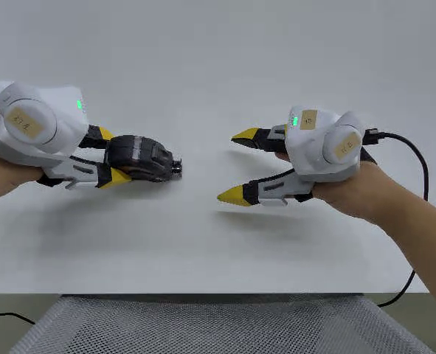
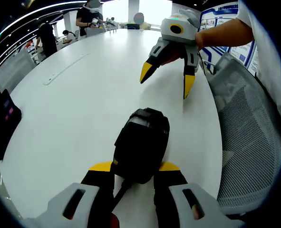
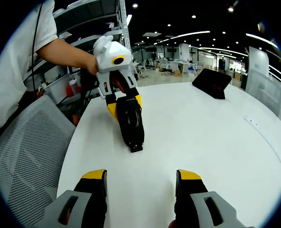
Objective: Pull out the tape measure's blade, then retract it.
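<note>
A black tape measure [image 1: 140,158] lies on its side on the white table [image 1: 203,66], held at its rear between the yellow-tipped jaws of my left gripper [image 1: 108,156]. Its blade tab [image 1: 178,167] points right, with no blade drawn out. In the left gripper view the case [image 2: 141,142] fills the space between the fingers. My right gripper [image 1: 237,167] hangs open a short way to the right of the tab, jaws pointing at it. The right gripper view has the tape measure [image 3: 130,122] ahead, beyond my open fingertips [image 3: 94,175].
A black cable [image 1: 417,177] runs from the right gripper off the table's right side. A mesh chair back [image 1: 210,324] sits below the near edge. A dark tablet [image 3: 211,81] stands on the table's far side, and people work in the distance.
</note>
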Tool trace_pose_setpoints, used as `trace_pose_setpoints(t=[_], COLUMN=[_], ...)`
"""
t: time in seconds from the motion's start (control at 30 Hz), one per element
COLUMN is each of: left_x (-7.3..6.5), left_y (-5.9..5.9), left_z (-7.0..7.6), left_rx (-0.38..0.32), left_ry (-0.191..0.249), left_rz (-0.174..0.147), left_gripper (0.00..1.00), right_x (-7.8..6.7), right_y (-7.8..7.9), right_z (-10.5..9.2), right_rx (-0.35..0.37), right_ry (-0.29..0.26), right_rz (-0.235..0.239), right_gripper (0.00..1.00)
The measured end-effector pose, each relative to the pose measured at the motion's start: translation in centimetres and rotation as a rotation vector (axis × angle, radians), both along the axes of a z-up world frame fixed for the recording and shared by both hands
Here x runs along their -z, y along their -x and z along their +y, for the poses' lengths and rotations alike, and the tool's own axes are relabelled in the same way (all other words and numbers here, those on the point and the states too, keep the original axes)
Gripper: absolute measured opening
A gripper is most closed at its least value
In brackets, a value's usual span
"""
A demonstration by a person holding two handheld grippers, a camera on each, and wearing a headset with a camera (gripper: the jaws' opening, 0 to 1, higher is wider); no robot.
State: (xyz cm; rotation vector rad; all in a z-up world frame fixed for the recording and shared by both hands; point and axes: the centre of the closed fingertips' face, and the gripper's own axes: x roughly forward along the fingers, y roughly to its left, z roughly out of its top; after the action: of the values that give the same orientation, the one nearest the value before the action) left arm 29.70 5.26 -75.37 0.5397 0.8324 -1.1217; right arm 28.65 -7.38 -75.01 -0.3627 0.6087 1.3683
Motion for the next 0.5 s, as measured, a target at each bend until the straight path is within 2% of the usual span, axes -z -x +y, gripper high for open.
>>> trace_pose_setpoints(t=[0.07, 0.33, 0.5], left_x=[0.0, 0.1, 0.2], left_y=[0.0, 0.0, 0.0], left_z=[0.0, 0.1, 0.1], left_rx=[-0.004, 0.003, 0.002], left_ry=[0.004, 0.001, 0.000], left_rz=[0.001, 0.007, 0.012], left_gripper=[0.27, 0.27, 0.27], right_x=[0.1, 0.8, 0.9], right_y=[0.0, 0.0, -0.3], right_z=[0.1, 0.9, 1.8], right_rx=[-0.005, -0.010, -0.003], right_ry=[0.000, -0.021, -0.052], right_rz=[-0.010, 0.002, 0.007], right_gripper=[0.55, 0.52, 0.48])
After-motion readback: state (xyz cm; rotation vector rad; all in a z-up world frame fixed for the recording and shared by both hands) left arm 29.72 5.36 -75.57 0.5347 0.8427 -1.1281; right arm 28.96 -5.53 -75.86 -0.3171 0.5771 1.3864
